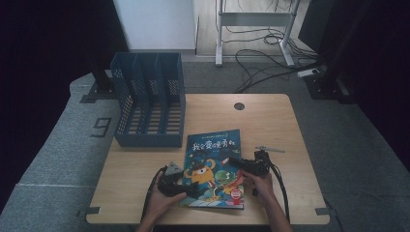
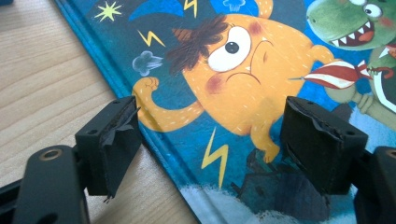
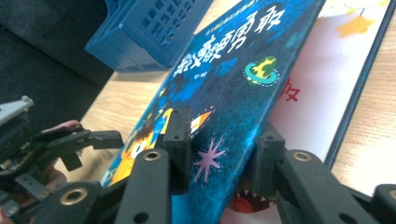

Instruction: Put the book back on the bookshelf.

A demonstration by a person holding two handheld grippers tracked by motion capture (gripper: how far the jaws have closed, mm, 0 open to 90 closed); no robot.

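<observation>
the wooden table [image 1: 270,116] carries everything, and the biggest thing on it is the blue file rack [image 1: 149,100] with its slotted compartments, standing at the far left corner. just in front of the rack and to its right lies the picture book [image 1: 215,166], blue-covered, with an orange monster and a green dinosaur on the front; its near edge reaches almost to the person's side of the table, between the two hands.

in the right gripper view the book's front cover [image 3: 243,79] is lifted at a slant off the pale first page [image 3: 322,88] beneath it, and the rack shows at the top left. the right gripper [image 1: 244,165] comes in at the book's right edge. its jaws stand one on top of the cover and one under it, narrowly set with the cover's edge between them; whether the pads already press on the cover cannot be told.

the left gripper [image 1: 189,186] rests at the book's lower left part, held in the left hand [image 1: 162,200]. its jaws are spread wide and hold nothing: in the left gripper view one jaw hangs over the bare wood just beside the spine edge, the other over the cover near the monster's foot.
</observation>
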